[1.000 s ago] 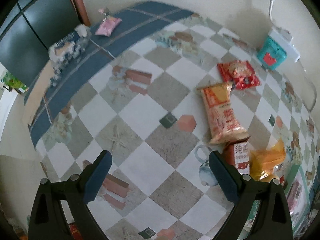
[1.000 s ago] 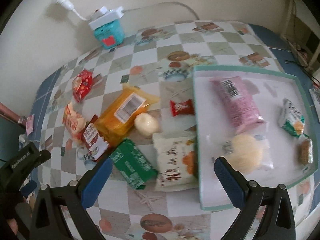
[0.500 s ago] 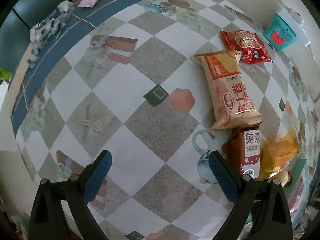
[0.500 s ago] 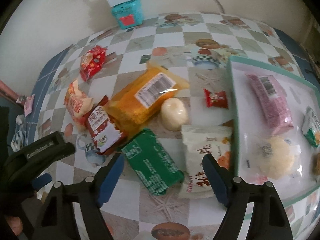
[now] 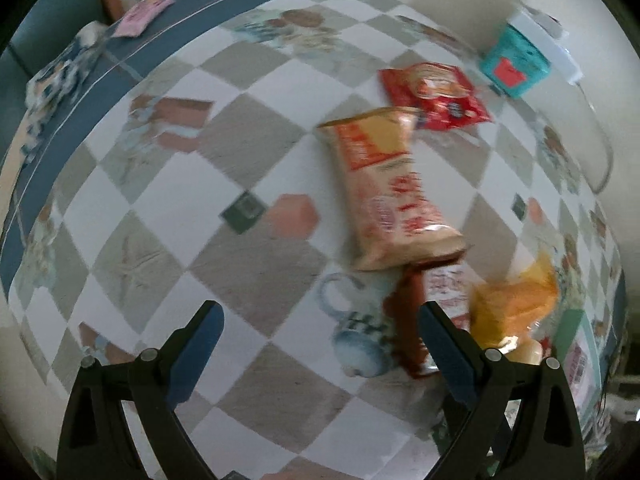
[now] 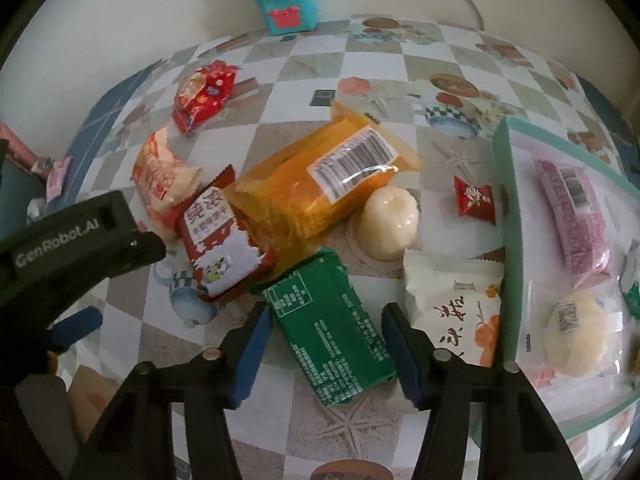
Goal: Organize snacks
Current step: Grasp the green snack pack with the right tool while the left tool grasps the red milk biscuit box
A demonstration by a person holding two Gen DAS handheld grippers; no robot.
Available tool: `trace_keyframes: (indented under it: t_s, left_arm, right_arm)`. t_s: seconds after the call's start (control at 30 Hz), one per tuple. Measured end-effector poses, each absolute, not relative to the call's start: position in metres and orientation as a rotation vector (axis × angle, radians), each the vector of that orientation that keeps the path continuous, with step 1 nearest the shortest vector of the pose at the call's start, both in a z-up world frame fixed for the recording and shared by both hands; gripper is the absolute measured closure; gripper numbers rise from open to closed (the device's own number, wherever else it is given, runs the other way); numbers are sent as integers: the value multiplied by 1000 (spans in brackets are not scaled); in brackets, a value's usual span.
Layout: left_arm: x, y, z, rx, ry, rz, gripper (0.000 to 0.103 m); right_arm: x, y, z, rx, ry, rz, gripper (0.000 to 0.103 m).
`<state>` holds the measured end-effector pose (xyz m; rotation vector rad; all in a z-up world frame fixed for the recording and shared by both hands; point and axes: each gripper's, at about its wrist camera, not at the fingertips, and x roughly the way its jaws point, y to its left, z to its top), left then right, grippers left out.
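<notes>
1. Left wrist view: the left gripper [image 5: 320, 344] points down at the checked tablecloth [image 5: 168, 208], its jaws spread wide with only bare cloth between them.
2. Beyond its right finger lie a beige pack [image 5: 390, 188], a dark red pack [image 5: 424, 312] touching the beige pack's near end, and an orange pack [image 5: 512, 300] further right. A red bag [image 5: 434, 96] lies beyond them, near a teal box [image 5: 514, 62] by the wall. The view is blurred.
3. Right wrist view: the right gripper [image 6: 326, 344] has just been closing its jaws; they stand partly open astride the green pack [image 6: 332, 328], pads not clearly pressing it.
4. The green pack lies flat between the dark red pack and a white pack [image 6: 456, 304].
5. A tray [image 6: 508, 216] at right holds a pink pack [image 6: 576, 216] and a round cake [image 6: 574, 332].
</notes>
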<state>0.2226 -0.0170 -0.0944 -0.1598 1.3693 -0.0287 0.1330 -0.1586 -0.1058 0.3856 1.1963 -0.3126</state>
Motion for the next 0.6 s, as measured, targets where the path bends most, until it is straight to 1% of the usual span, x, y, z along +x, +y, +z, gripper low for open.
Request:
trace_keyframes:
  t_s: [0.07,0.17,0.27,0.47,0.5,0.53,0.6]
  left_arm:
    - [224,-28,-92,-141,1357,-62,5]
    - [227,-42,-91,-108,1344,-106,6]
    - [227,-60,-92,-60,1340,-148,6]
    - [231,-92,-99,7,1329,-169,6]
    - [232,-95,-100,14,1327,-166,7]
    - [229,-99,-100,19,1325,-164,11]
    - [226,-99,-102,26,1325,-158,21]
  right_arm:
    - [132,-163,-103,399,1181,-314,49]
    - [130,-170,-101,439,1165,-309,56]
    - [128,-178,-101,477,1158,-309,58]
    - [126,-183,-103,510,1155,-302,59]
    - [126,-182,-103,511,1155,-302,59]
    - [126,-183,-104,514,1155,-300,59]
    - [125,-183,-104,517,1155,-299,59]
